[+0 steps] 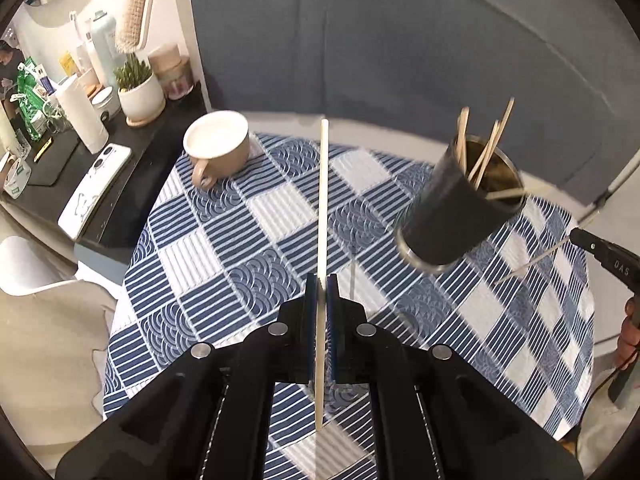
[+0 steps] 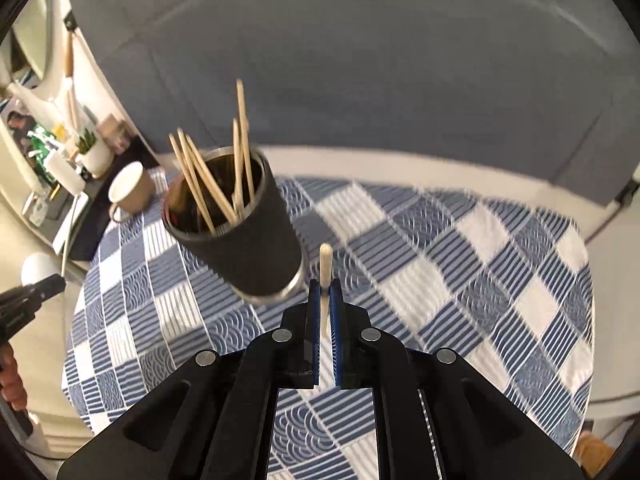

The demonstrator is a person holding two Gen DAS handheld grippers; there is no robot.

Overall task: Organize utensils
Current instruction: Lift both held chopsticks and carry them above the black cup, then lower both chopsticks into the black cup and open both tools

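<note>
**Two chopsticks held, the cup waits between the hands**

Nearest to the lens, the left tool [image 1: 320, 284] is closed tight on one pale chopstick [image 1: 323, 200], whose long axis runs straight ahead between the jaws. The right tool [image 2: 325, 286] is closed too, on a second chopstick [image 2: 325, 264], of which only a short end sticks out in front. The dark metal cup [image 2: 240, 236], which already holds several chopsticks, stands on the checked tablecloth [image 2: 440, 248] of the worktop. It lies ahead and right of the left tool, ahead and left of the right tool. I judge the right hand is nearer to its mouth. A beige mug [image 1: 218, 146] stands apart.
</note>
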